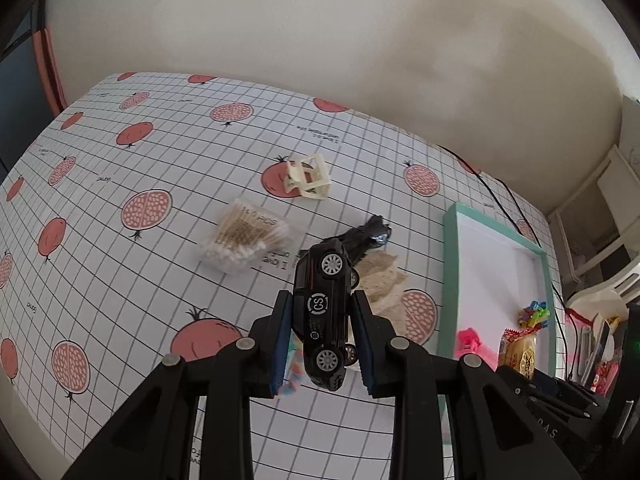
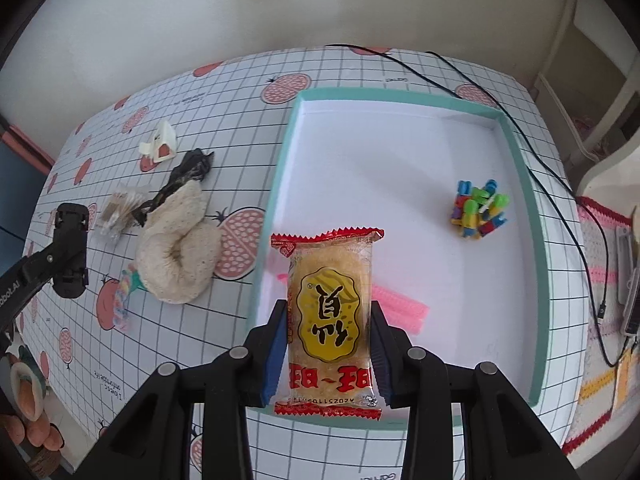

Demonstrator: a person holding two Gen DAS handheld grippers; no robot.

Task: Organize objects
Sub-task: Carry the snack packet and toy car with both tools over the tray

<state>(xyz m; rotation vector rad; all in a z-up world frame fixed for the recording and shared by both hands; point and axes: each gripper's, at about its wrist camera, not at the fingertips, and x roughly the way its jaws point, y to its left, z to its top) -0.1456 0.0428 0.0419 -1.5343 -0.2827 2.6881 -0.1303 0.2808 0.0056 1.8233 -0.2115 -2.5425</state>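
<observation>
A black toy car is clamped in the left gripper, clear of the table. A red-edged clear snack packet is gripped by the right gripper above the near part of the teal-rimmed white tray. A multicoloured clip cluster and a pink comb lie inside the tray ahead. A cotton-swab pack, cream clip and beige cloth are left outside.

black hand-held gripper, blue pads, silver screws

The toy car door reads "CS".
</observation>
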